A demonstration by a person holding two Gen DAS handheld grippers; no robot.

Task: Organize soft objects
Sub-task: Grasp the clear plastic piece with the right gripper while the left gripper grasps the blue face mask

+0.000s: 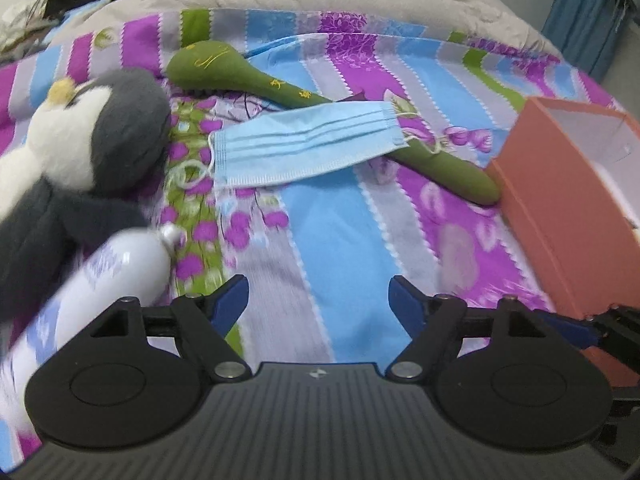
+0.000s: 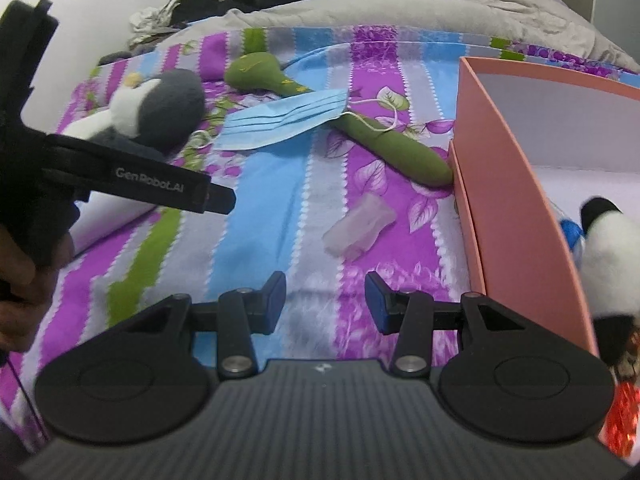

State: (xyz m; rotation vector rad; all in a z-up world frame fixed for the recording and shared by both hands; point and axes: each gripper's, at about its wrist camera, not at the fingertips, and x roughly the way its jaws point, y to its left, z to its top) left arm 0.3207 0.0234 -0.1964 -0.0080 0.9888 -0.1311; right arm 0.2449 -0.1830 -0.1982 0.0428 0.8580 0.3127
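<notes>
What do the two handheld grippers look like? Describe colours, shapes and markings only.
The left gripper and right gripper match: ribbed dark-grey bodies, round black discs either side, black linkage arms with silver pivot pins, and blue pads on the fingers. The left one's side reads GenRobot.AI in pale lettering.

One penguin toy, one blue face mask, one long green cushion, one white bottle, one pink box, one panda toy, one small clear bag
</notes>
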